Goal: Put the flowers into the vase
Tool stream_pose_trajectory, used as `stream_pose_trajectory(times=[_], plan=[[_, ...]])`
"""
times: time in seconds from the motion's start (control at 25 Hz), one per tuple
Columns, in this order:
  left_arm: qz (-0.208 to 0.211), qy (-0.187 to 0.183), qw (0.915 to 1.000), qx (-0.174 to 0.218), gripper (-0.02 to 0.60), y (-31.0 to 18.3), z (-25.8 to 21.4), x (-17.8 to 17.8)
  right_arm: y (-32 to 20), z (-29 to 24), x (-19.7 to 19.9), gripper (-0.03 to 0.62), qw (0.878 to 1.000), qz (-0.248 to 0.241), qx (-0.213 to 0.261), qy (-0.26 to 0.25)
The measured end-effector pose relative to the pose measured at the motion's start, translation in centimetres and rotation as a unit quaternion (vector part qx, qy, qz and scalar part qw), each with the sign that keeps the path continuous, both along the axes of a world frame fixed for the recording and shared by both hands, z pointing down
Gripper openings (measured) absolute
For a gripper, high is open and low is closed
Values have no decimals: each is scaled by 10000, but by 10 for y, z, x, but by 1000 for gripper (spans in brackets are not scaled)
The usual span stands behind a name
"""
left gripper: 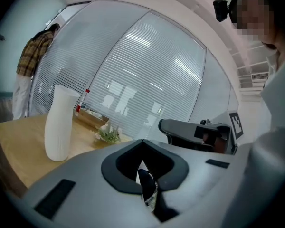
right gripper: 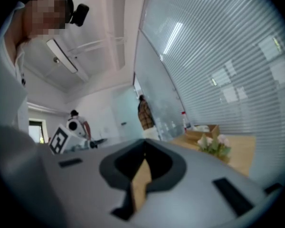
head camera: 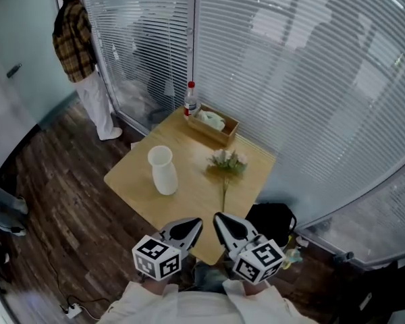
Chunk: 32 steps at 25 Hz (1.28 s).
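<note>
White vase [head camera: 163, 171] stands upright toward the left edge of the wooden table [head camera: 131, 181]. The flower bunch [head camera: 228, 160] lies flat toward the right edge, well apart from the vase, with its stem pointing at the near corner. Your left gripper [head camera: 196, 222] and right gripper [head camera: 218, 217] hover over that near corner, both with jaws pressed together and nothing in them. Part the right jaws before you reach. Pinch the stem low, near its free end, so it can go upright into the vase's narrow mouth. Count: one vase, one bunch, and one bottle [head camera: 190, 98] and one wooden box [head camera: 219, 138] at the far corner.
</note>
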State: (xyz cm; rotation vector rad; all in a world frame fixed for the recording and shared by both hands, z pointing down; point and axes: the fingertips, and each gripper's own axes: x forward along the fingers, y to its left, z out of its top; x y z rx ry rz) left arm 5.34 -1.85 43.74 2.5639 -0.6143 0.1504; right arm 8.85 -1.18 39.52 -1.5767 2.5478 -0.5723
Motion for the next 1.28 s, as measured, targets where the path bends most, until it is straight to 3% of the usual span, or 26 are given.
stream_pose_trajectory(times=[0.64, 0.76, 0.96, 1.28], plan=[[-201, -95, 9997, 78, 9, -64, 4, 43, -71, 12, 50, 12, 9999, -80, -91, -29], [-193, -95, 9998, -1, 9, -67, 6, 49, -75, 18, 52, 12, 9997, -112, -205, -18], [-77, -243, 9994, 228, 9, -74, 1, 52, -80, 23, 53, 12, 9993, -117, -278, -229], [25, -217, 9998, 41, 9, -83, 9, 50, -87, 30, 56, 12, 9988, 42, -443, -226]])
